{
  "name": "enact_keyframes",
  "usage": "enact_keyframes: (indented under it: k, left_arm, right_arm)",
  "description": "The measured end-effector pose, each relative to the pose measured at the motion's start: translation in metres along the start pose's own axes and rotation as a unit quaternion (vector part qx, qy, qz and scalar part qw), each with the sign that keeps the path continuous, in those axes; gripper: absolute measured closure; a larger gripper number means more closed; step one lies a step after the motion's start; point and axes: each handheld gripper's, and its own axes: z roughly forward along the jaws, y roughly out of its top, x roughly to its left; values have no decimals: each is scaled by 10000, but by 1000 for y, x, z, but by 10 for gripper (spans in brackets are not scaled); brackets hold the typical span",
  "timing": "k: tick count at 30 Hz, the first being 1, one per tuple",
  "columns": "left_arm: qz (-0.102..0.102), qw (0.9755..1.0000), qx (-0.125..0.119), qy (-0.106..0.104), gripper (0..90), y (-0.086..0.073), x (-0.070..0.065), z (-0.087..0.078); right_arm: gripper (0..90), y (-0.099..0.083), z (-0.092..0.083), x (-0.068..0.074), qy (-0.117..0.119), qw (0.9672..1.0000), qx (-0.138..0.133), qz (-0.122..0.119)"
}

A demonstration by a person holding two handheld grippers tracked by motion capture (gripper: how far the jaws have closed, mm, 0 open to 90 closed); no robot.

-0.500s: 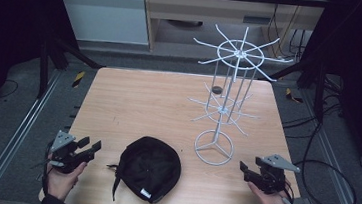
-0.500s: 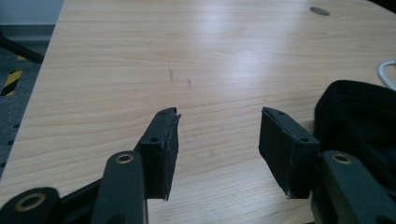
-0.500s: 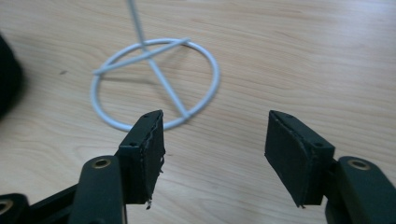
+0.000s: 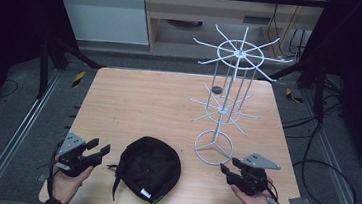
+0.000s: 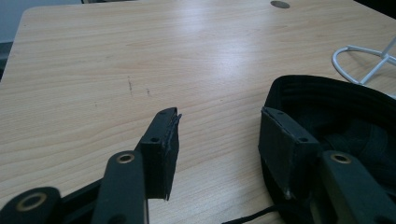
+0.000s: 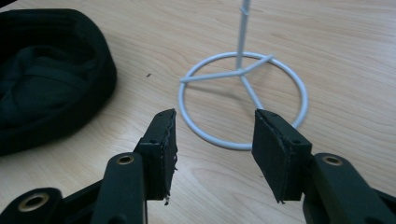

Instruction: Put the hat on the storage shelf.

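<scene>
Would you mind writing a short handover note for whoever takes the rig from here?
Left hand-held gripper: open, empty, low at the table's near left, just left of the black cap.
Right hand-held gripper: open, empty, at the near right, pointing at the ring base of the white wire rack.
The cap lies opening-up on the table between the two grippers; the rack stands upright to its right, its hooks bare.
Done: nothing gripped yet.
Left: probably picking up the cap and hanging it on the rack.
</scene>
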Motion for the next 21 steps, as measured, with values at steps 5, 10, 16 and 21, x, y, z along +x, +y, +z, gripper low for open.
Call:
enact_keyframes:
  k: [5,10,16,21]
  left_arm:
    - [5,10000,-38,-23,490,4,-4,-1]
    - [49,9999,-23,-93,512,6,-10,0]
    - [121,9997,68,-214,536,10,-18,6]
    - [290,9990,181,-275,556,14,-25,12]
  right_arm:
    - [531,6,4,11,152,9998,30,-134]
    - [559,16,11,28,410,9987,65,-290]
    - [578,24,19,42,533,9976,121,-434]
    - [593,32,27,54,652,9966,132,-493]
